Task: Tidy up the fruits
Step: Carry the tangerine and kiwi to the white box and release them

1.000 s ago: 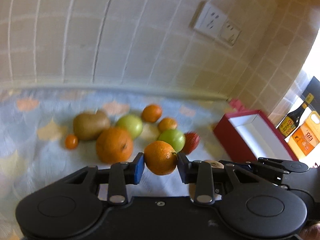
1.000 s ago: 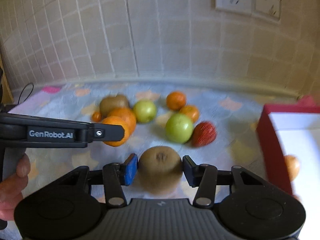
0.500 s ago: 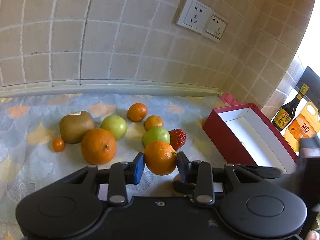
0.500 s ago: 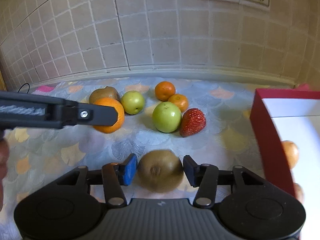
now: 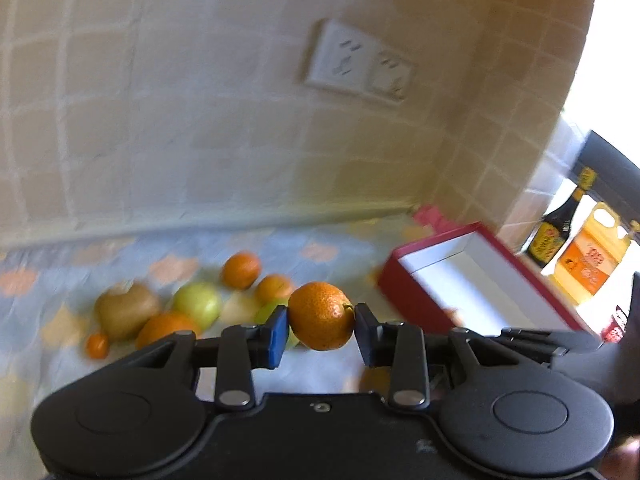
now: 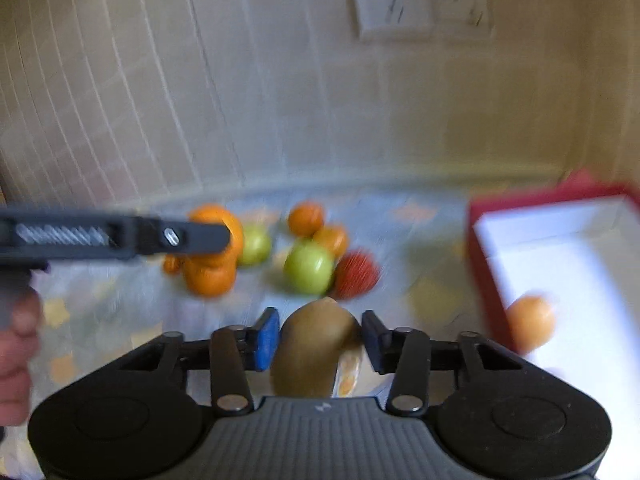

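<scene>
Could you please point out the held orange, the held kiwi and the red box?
orange [image 5: 320, 315]: left wrist view, peel centre.
kiwi [image 6: 312, 350]: right wrist view, skin centre.
red box [image 5: 404, 280]: left wrist view, outer wall.

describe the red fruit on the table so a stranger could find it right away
Start at the red box on the right, then look left to the fruit cluster. The strawberry sits at its right edge, beside a green apple. It is the only red, textured fruit there.

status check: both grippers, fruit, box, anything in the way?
Left gripper shut on orange. Right gripper shut on kiwi. Red box open at right, one orange fruit inside. No obstruction visible; frames blurred.
</scene>
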`<state>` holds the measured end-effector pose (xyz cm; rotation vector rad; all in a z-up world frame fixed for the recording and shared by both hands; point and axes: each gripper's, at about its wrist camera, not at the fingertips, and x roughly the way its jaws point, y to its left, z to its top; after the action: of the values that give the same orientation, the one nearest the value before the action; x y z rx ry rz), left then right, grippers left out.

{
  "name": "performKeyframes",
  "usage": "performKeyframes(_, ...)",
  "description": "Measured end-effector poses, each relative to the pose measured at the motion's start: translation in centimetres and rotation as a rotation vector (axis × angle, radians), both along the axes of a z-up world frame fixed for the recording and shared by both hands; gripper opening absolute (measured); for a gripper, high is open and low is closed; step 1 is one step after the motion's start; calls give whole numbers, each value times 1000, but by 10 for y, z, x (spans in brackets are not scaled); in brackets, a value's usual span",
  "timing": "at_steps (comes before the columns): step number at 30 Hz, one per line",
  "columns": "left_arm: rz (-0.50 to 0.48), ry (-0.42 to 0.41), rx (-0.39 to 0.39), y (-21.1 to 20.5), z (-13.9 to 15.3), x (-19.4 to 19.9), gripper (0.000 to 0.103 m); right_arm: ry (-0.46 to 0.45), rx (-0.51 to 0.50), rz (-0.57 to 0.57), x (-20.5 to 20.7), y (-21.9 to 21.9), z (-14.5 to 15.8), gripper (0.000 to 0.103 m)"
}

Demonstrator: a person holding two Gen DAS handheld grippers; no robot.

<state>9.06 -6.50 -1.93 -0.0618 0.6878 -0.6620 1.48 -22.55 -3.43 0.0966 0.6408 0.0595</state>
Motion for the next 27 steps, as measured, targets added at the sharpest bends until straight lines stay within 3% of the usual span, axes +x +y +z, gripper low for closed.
performKeyframes(1, -15, -16, -7, -7, 6, 0, 42, -15, -3, -15, -3, -7, 9, 2)
performKeyframes(4, -33, -47, -18, -21, 17, 2, 42, 21, 22, 34, 1, -28, 18, 15)
performKeyframes(5, -34, -44, -23, -22, 18, 3, 42, 21, 53, 33, 1, -34, 13, 40)
performKeyframes(7, -26, -43, -21, -19, 16, 2, 42, 38, 49, 34, 2, -31, -1, 66)
performKeyframes(14, 5, -6, 5, -2, 2, 6, 42, 114, -118, 20, 18, 9, -55, 66)
performKeyframes(18, 10, 14, 9, 0, -7, 6, 42, 175, -63, -20, 45, 0, -74, 63)
performKeyframes(19, 11, 19, 11, -1, -9, 7, 42, 204, -78, -26, 50, 1, -79, 56)
performKeyframes(24, 2, 27, 16, -4, -13, 9, 42, 183, -28, -48, 47, -6, -79, 52)
performKeyframes(27, -6, 17, 10, -10, -8, 10, 42, 109, 5, -52, 32, -11, -54, 52)
